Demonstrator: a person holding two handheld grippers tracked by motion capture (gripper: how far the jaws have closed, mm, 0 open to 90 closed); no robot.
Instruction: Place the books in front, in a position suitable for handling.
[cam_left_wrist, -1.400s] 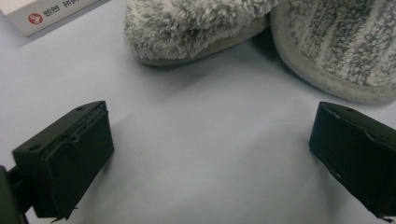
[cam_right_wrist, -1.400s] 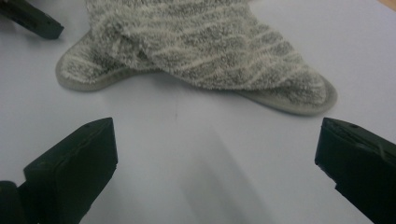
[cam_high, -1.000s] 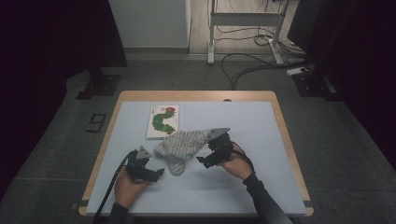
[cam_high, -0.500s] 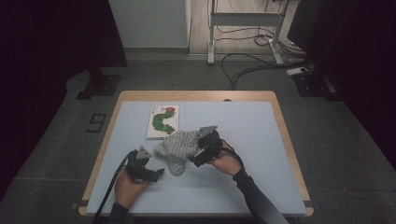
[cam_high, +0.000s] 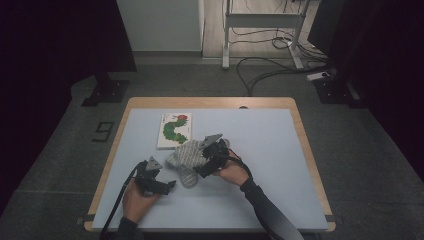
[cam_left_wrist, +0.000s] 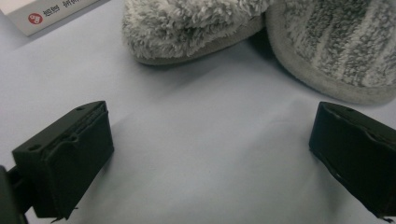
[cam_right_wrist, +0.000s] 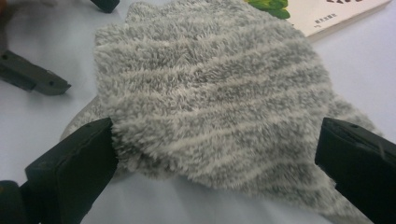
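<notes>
Slippers, fuzzy and grey-striped, lie as a pair near the middle of the table (cam_high: 280, 135), one partly over the other, just below the caterpillar picture book (cam_high: 174, 130). My right gripper (cam_right_wrist: 217, 154) stands with its jaws wide, straddling the upper slipper (cam_right_wrist: 210, 93); the left jaw touches or nearly touches the pile at the slipper's edge, while the right jaw is clear of it, so I judge no grasp has been made. My left gripper (cam_left_wrist: 210, 158) also has its jaws spread wide, with bare table between them, and it points toward the near edges of both slippers, the striped one (cam_left_wrist: 345, 51) to the right and the plainer, fluffier one (cam_left_wrist: 187, 23) ahead, neither of them touched. In the high view the left gripper (cam_high: 167, 186) sits low and left of the pair, the right gripper (cam_high: 200, 172) over it. I read the work as at the approach stage: both tools are placed, nothing is lifted, and closing on a slipper and then moving or separating the pair are yet to come.
</notes>
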